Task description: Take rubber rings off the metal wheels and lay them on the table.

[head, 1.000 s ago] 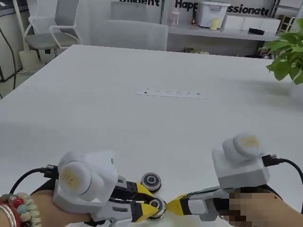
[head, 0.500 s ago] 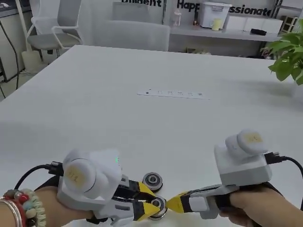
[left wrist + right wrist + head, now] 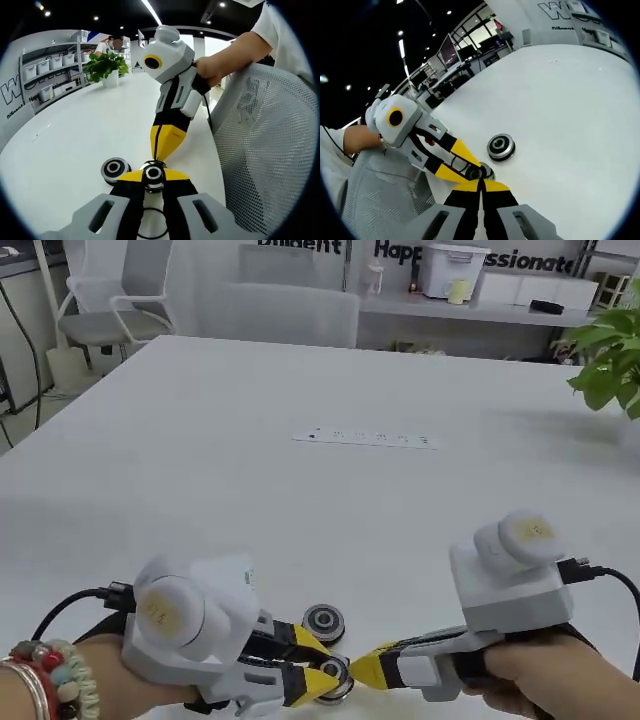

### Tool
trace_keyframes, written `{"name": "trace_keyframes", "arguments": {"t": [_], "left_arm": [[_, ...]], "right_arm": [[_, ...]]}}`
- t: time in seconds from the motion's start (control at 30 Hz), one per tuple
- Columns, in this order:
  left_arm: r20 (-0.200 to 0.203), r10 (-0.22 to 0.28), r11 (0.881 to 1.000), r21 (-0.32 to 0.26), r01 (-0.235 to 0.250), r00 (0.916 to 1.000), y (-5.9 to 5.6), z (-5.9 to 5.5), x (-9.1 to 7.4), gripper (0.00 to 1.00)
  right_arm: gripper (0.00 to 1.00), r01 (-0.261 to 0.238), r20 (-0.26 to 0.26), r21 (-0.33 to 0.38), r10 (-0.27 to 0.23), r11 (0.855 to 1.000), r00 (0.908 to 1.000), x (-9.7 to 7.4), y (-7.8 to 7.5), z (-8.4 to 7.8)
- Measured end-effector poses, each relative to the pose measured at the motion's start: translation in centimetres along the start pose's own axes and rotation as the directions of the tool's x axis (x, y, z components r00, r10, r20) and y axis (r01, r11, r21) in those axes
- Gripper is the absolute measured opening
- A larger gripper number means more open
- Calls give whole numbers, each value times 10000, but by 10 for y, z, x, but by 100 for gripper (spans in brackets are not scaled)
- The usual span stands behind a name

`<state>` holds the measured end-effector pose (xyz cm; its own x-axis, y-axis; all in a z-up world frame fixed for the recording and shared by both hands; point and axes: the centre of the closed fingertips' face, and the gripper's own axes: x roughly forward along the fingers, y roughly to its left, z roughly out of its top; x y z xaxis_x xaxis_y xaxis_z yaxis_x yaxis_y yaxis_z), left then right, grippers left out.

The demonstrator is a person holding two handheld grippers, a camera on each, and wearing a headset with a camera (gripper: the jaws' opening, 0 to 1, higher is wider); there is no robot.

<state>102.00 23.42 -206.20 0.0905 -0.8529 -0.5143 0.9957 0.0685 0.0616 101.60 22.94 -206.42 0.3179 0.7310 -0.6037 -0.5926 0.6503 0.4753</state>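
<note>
My left gripper (image 3: 322,680) (image 3: 153,176) is shut on a small metal wheel (image 3: 333,676) (image 3: 153,173) (image 3: 481,172) just above the white table (image 3: 300,500), near its front edge. My right gripper (image 3: 362,671) (image 3: 481,182) is shut, and its yellow tips touch that wheel's rim from the right. I cannot tell whether they pinch rubber. A second wheel (image 3: 323,621) (image 3: 116,169) (image 3: 501,146) with a dark rubber ring lies flat just beyond. In the left gripper view a thin black loop (image 3: 150,227) lies on the table under the jaws.
A white power strip (image 3: 365,439) lies mid-table. A green plant (image 3: 605,350) stands at the far right. A grey mesh chair back (image 3: 265,150) (image 3: 375,200) is close behind the table's near edge. Chairs and shelves stand beyond the far side.
</note>
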Motion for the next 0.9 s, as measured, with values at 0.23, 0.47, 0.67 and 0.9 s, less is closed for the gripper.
{"name": "trace_keyframes", "arguments": {"t": [0.23, 0.47, 0.67, 0.9], "left_arm": [[-26, -3, 10000, 24, 3, 10000, 0, 0, 0, 8], [-3, 4, 10000, 16, -4, 10000, 0, 0, 0, 8], [0, 3, 10000, 25, -3, 10000, 0, 0, 0, 8], [-1, 5, 10000, 31, -5, 10000, 0, 0, 0, 8]], "right_arm": [[0, -26, 8, -125, 27, 9999, 10000, 0, 1, 0], [0, -4, -2, -357, 4, 9994, 10000, 0, 2, 1], [0, -38, 30, -399, 39, 9992, 10000, 1, 2, 2], [0, -113, 100, -337, 117, 9994, 9999, 1, 4, 2]]}}
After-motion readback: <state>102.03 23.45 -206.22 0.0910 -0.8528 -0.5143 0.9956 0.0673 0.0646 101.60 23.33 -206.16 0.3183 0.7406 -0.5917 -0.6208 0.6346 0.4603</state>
